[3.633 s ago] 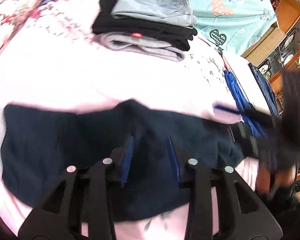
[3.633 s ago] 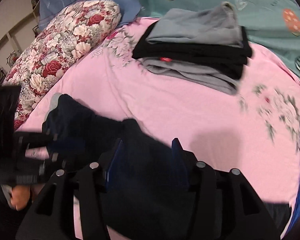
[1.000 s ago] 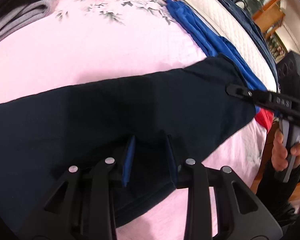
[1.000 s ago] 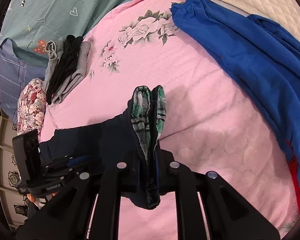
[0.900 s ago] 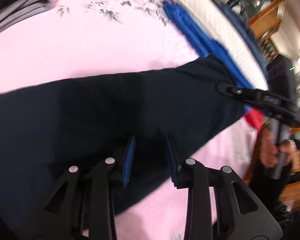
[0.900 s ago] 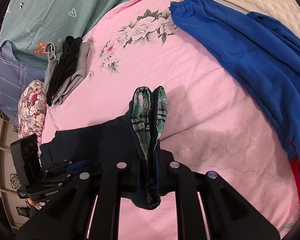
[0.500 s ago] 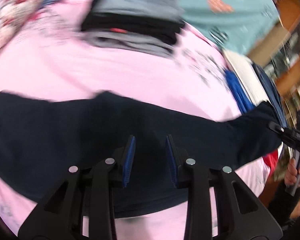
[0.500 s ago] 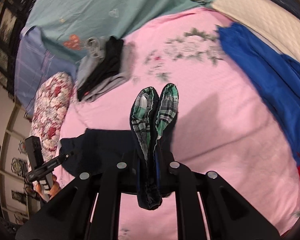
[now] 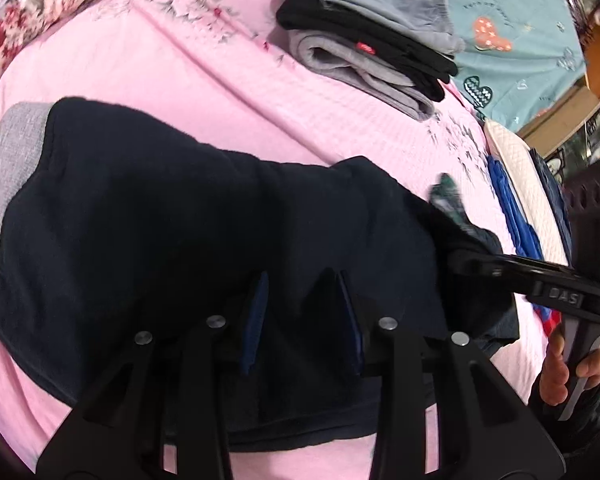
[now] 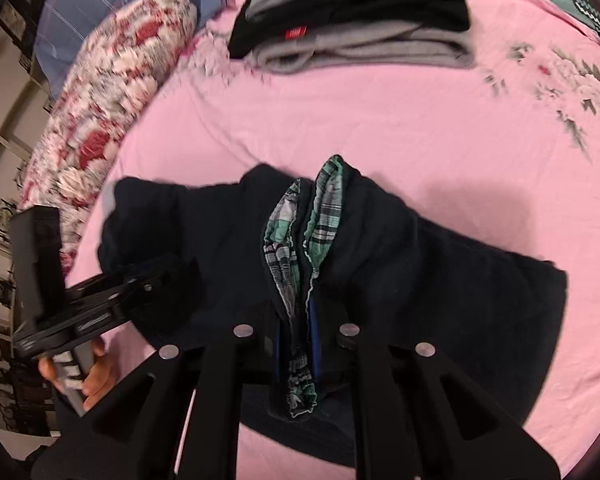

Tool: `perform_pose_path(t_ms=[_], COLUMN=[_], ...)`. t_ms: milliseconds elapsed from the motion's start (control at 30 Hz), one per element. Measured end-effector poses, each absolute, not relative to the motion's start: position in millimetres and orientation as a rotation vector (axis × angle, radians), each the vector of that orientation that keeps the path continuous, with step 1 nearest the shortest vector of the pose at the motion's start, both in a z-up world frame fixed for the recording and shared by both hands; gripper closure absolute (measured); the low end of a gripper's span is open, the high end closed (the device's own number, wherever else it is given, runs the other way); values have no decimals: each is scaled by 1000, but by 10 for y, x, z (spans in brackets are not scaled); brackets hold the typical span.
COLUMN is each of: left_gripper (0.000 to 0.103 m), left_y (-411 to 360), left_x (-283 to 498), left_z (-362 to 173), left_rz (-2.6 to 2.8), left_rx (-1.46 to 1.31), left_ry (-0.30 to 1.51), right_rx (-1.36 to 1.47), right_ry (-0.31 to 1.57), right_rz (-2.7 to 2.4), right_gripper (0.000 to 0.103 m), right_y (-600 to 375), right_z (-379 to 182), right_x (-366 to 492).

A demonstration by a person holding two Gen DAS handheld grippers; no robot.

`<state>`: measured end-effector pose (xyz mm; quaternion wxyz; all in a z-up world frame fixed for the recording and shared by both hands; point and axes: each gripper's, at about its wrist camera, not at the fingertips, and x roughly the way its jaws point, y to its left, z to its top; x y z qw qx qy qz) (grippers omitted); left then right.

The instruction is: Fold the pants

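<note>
Navy pants [image 9: 188,216] with green-and-grey plaid lining [image 10: 300,240] lie on a pink flowered bedsheet [image 10: 380,120]. Upper frame: grey and black folded clothes [image 9: 372,52]; upper left, red-rose pillow [image 10: 112,92].

The bed [image 9: 148,60] is viewed from close above by the left wrist camera, which is aimed forward and rightward along the left gripper [image 9: 300,312] over the pants [image 9: 180,220], with the right gripper [image 9: 476,266] caught at its right edge. The same bed [image 10: 380,120] is seen from the opposite side, equally near, along the right gripper [image 10: 296,332], with the left gripper [image 10: 176,270] at lower left. The pants [image 10: 440,272], the stack [image 9: 364,52] [image 10: 360,12] and the floral pillow [image 9: 28,12] [image 10: 112,92] are shared by both views.
</note>
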<state>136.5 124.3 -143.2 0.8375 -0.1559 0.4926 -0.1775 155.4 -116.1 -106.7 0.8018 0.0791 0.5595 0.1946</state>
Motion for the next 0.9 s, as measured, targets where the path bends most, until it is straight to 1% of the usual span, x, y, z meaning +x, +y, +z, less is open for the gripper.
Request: perform_pose_path(t_ms=[100, 133, 167, 233, 300, 333, 367, 400, 500, 567, 633, 667, 700, 767, 800, 867, 900], left_gripper=[66, 65, 65, 65, 65, 65, 65, 65, 63, 63, 62, 62, 61, 56, 56, 56, 52], left_y=[1223, 1241, 1255, 1284, 1294, 1299, 1302, 1304, 1300, 1293, 1292, 1288, 1288, 1291, 1301, 1354, 1399], left_x=[1358, 1359, 1370, 1384, 1377, 1376, 1377, 1376, 1376, 1373, 1379, 1385, 1389, 1378, 1365, 1277, 1171], left_z=[-1431, -1433, -1442, -1451, -1449, -1451, -1453, -1455, -1457, -1457, -1465, -1471, -1464, -1451, -1440, -1386, -1314], left_rz=[-386, -392, -397, -406, -413, -414, -416, -417, -424, -423, -425, -424, -426, -445, -454, -432, -417], left_rx=[-327, -336, -345, -359, -365, -368, -371, -373, -375, -371, -372, -372, -374, -380, -390, -406, -406], left_ry=[1025, 1024, 1025, 1023, 1022, 1022, 1022, 1022, 1022, 1020, 1023, 1027, 1025, 1018, 1016, 996, 973], right_rx=[144, 140, 150, 190, 194, 197, 199, 191, 89, 33, -5, -32, -75, -133, -132, -48, -10], right_ry=[1209, 1217, 1231, 1247, 1224, 1197, 1161, 1131, 1064, 1073, 1126, 1144, 1119, 1106, 1107, 1101, 1094], right_rz=[396, 394, 399, 434, 487, 494, 487, 450, 284, 231, 240, 228, 217, 209, 218, 260, 274], right_gripper=[89, 83, 72, 59, 59, 57, 48, 44, 43, 43, 43, 41, 40, 40, 39, 39, 39], right_y=[-1080, -1053, -1033, -1032, -1003, -1025, -1069, -1126, -1202, -1180, -1092, -1045, -984, -917, -919, -1070, -1155], right_z=[-1110, -1115, -1127, -1095, -943, -866, -774, -701, -696, -848, -1087, -1199, -1219, -1145, -1104, -931, -871], right_x=[1567, 1576, 1582, 1565, 1496, 1472, 1451, 1451, 1483, 1523, 1569, 1581, 1554, 1514, 1487, 1405, 1359])
